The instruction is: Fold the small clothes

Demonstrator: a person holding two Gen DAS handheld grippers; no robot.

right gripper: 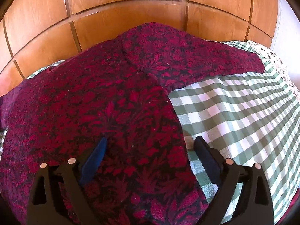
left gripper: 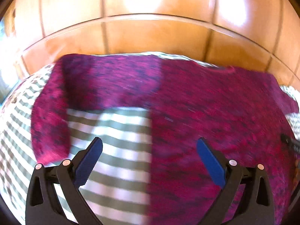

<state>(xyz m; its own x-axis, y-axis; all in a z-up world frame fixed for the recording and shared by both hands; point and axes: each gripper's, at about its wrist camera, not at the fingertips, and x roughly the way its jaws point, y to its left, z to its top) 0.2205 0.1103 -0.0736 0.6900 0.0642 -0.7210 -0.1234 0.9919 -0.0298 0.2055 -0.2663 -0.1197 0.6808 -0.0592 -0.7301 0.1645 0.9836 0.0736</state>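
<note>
Sweater (right gripper: 105, 101), knitted crimson-and-black floral, sprawls over checked cloth (right gripper: 234, 112); both grippers' fingers (right gripper: 97, 153) spread wide, empty.

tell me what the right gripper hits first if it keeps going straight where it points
Most likely the red patterned garment on the checked cloth: the open right gripper straddles its right edge. Depth is unclear.

There is one red and black top (right gripper: 105, 101) with a leafy pattern. It has two sleeves that show: one (right gripper: 206, 60) reaches to the far right in the right view, and one (left gripper: 50, 116) hangs down the left in the left view. There is one green and white checked cloth (right gripper: 234, 108) under it. There are two grippers, the left gripper (left gripper: 149, 150) and the right gripper (right gripper: 150, 146), each with two blue pads. One wooden wall (right gripper: 131, 15) stands far behind.
</note>
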